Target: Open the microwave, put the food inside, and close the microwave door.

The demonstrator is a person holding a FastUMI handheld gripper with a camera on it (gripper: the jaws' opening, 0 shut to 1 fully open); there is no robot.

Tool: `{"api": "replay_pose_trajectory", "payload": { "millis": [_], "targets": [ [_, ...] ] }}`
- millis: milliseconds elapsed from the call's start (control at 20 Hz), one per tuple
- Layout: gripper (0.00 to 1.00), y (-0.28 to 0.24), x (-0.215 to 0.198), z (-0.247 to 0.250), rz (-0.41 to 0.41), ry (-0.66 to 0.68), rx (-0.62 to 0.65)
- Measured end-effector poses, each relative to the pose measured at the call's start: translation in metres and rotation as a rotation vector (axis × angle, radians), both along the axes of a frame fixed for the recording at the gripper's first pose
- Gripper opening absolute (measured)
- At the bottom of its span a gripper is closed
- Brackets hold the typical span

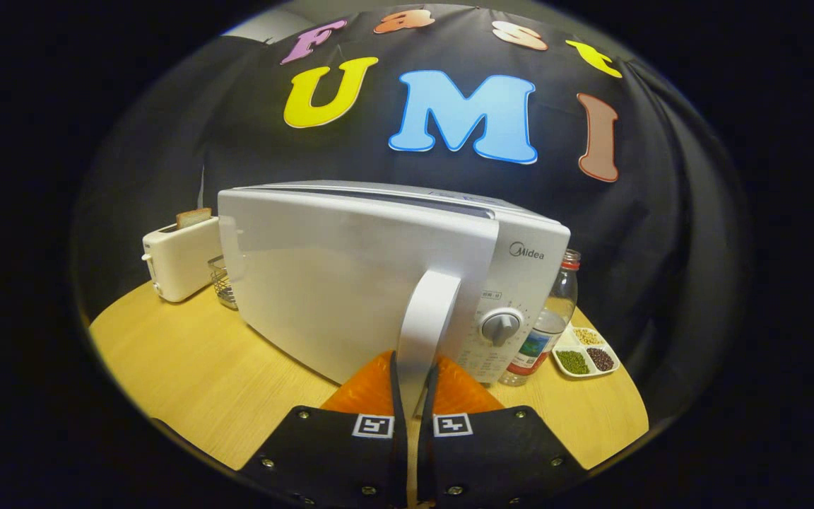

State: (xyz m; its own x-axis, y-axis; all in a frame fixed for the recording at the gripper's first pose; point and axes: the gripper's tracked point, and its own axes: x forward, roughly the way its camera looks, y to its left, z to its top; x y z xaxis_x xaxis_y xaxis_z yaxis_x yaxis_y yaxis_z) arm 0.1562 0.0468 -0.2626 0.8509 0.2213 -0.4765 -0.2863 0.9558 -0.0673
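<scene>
Gripper (413, 385) pinching handle (427, 322) of white microwave (379, 276), door (340, 283) swung partly open (dial at 1 o'clock of fingers). Wooden counter (188, 382): toaster (177, 261) at 10 o'clock, bottle (548, 318), bean dish (586, 353) at 2 o'clock.

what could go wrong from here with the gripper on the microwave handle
The gripper is shut on the door handle of the microwave, with the door partly swung out.
1. The grip is low on the smooth handle, so the fingers might slip off mid-pull.
2. A hard pull may drag the whole microwave across the table.
3. If it shifts sideways, the bottle and the bean dish close beside it could get knocked.
</scene>
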Motion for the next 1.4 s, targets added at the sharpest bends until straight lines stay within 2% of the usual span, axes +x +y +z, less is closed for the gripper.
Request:
{"api": "replay_pose_trajectory", "payload": {
  "millis": [400,550,950,1400],
  "targets": [
    [0.07,0.025,-0.058,0.005,0.035,0.043,0.018],
    [0.12,0.038,-0.078,0.007,0.047,0.068,0.032],
    [0.15,0.08,-0.132,0.013,0.058,0.084,0.041],
    [0.17,0.137,-0.189,0.01,0.109,0.081,-0.008]
  ]
}}
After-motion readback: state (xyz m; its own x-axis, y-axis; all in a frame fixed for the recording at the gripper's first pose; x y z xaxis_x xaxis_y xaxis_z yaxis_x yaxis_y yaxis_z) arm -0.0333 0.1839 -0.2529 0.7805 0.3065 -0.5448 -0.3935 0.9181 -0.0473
